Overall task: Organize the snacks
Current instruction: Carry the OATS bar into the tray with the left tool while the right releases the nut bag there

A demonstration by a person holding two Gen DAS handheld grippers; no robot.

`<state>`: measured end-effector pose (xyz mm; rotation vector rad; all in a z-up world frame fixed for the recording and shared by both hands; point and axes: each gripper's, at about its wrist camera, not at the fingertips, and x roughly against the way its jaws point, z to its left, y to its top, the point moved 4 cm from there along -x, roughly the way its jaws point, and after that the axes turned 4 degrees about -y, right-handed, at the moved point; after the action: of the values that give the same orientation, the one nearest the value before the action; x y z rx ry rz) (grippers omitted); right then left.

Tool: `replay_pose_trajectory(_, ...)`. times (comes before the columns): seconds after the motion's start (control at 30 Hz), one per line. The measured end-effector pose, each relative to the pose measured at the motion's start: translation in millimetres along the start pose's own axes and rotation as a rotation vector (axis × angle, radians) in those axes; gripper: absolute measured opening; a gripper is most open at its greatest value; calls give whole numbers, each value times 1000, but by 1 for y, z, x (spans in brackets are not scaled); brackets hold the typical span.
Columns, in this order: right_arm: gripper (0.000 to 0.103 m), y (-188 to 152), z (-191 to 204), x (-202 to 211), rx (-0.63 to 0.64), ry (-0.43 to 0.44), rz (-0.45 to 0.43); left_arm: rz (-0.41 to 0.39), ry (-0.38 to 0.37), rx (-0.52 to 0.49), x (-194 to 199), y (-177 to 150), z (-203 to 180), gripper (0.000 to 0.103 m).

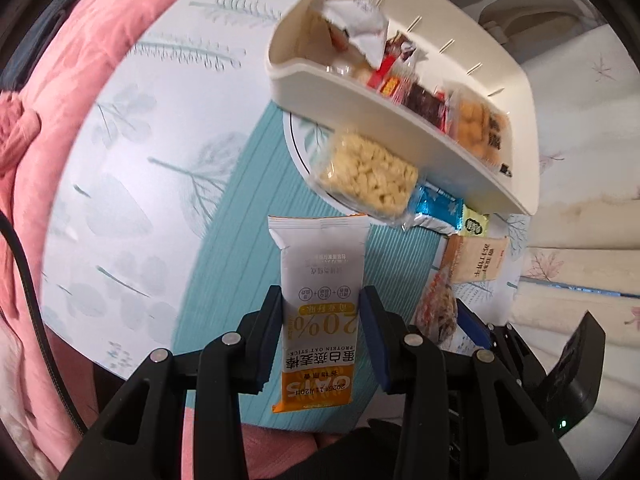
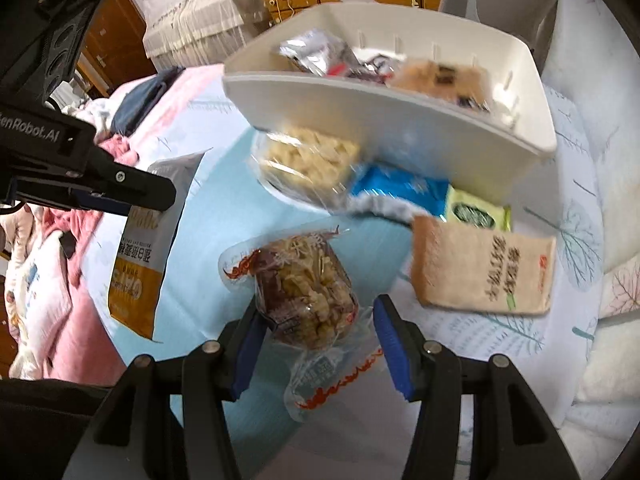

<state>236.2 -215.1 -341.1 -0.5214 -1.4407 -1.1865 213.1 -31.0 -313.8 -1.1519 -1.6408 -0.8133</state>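
Note:
My left gripper (image 1: 322, 304) is shut on a white and orange oat stick packet (image 1: 320, 276), held upright above the teal mat (image 1: 240, 216). The same packet (image 2: 148, 248) hangs at the left of the right wrist view. My right gripper (image 2: 320, 336) is shut on a clear packet of brown and yellow nut snack (image 2: 308, 292), lifted just over the mat. This packet (image 1: 436, 312) also shows at the lower right of the left wrist view. Beyond both stands a cream plastic bin (image 1: 400, 128) (image 2: 400, 132) holding several wrapped snacks.
In front of the bin lie a puffed rice cake in clear wrap (image 2: 308, 160), a blue packet (image 2: 400, 188), a small green packet (image 2: 476, 212) and a tan packet (image 2: 484, 268). A pink blanket (image 1: 60, 80) fills the left. A chair and wooden drawers stand behind.

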Motion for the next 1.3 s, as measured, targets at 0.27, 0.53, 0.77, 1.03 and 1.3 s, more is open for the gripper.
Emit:
replay_pose_trajectory(0.27,55,43,40,11,-52,36,-63,20,-34,-115,46,29,3,38)
replay_pose_trajectory(0.53,55,87,62,27,-76,26,-151,6,-19,-227,81,77,0,38)
replay_pose_trajectory(0.77,55,127,56,32,-125,-3,-207,-5,-33,-302,92,118,-11,38)
replay_pose_trajectory(1.03,56,156,38,32,-183,-77,-250,-23,-81,-373,86,163,-25,38)
replay_pose_trajectory(1.3,57,166,16,20,-248,-142,-251,-16,-150,-402,59,182,-42,38)
